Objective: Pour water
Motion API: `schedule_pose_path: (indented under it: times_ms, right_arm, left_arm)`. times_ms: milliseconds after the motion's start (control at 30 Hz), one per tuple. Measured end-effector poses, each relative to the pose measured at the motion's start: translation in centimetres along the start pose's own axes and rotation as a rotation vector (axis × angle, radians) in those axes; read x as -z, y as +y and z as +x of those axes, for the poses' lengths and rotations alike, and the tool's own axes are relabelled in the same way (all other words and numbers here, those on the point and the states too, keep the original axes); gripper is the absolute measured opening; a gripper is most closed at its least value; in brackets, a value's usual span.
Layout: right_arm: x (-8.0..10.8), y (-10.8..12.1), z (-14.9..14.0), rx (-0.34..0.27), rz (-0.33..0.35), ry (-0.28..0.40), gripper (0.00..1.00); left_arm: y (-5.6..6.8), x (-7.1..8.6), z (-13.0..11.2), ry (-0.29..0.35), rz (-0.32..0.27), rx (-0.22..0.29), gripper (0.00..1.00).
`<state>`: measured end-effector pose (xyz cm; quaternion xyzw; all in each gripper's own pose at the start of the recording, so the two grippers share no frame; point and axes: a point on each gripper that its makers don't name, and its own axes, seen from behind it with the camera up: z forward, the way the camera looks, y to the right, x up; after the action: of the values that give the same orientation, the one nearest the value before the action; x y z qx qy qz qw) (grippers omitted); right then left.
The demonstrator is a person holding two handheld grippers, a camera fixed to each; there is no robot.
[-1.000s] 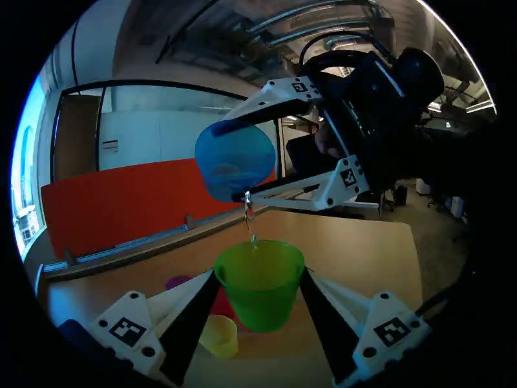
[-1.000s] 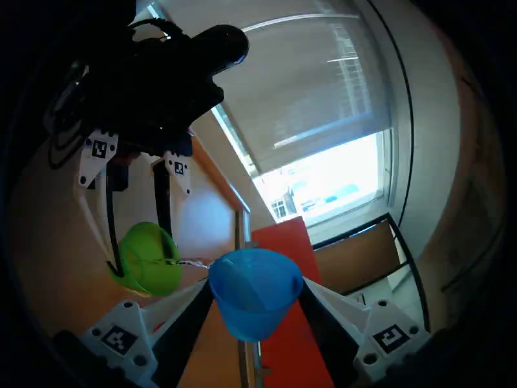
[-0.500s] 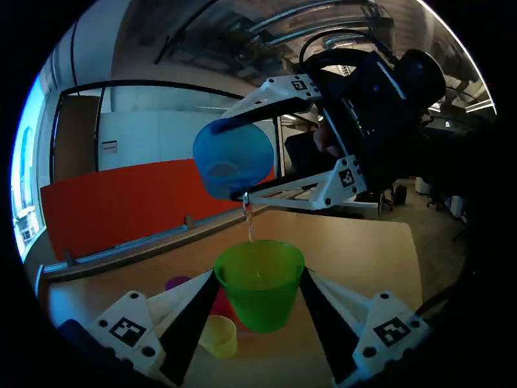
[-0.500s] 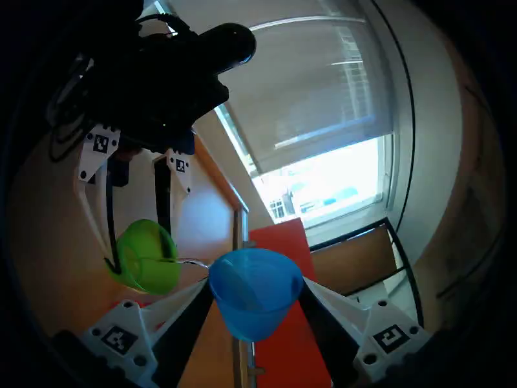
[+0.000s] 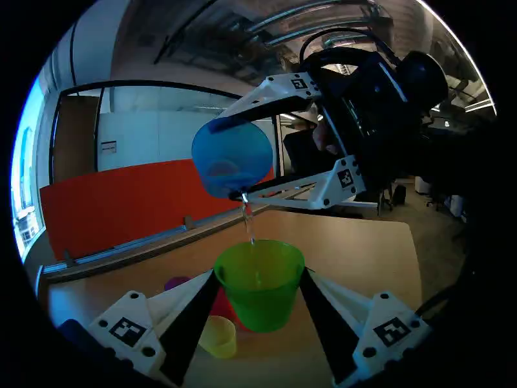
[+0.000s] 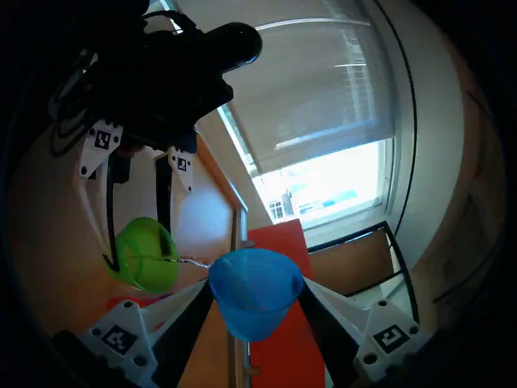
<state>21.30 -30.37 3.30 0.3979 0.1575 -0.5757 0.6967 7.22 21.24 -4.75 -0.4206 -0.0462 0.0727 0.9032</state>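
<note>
The pour is in mid-course, as I judge it. Above the wooden table (image 5: 362,239) the right gripper (image 6: 255,288) is closed on a blue cup (image 6: 255,307), both fingers pressing its sides, and holds it tipped well over. The left gripper (image 5: 258,278) is likewise closed on a green cup (image 5: 258,301), one finger on each side, holding it upright in the air with its mouth open to the top. In the left gripper view the blue cup sits above and a little beyond the left jaws, its low lip over the far rim of the green cup, and the two cups are apart. A thin stream of water (image 5: 248,226) falls from that lip into the green cup between the left jaws, and some water seems to lie in the blue cup. The next move, I judge, calls for a steady green cup under the stream and a slow further tilt of the blue cup until it runs dry, then righting it. A drift of either hand would put water on the table. Below the left jaws, on the table, stand a small yellow cup (image 5: 218,336) and a purple cup (image 5: 176,282), clear of the stream.
</note>
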Motion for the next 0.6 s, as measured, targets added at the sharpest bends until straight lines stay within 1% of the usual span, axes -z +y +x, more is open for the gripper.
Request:
schedule_pose_path:
  times_ms: [600]
  right_arm:
    - [-0.41, 0.18, 0.06, 0.042, -0.007, -0.004, 0.91]
  left_arm:
    - [-0.04, 0.01, -0.14, 0.0, 0.003, 0.0, 0.86]
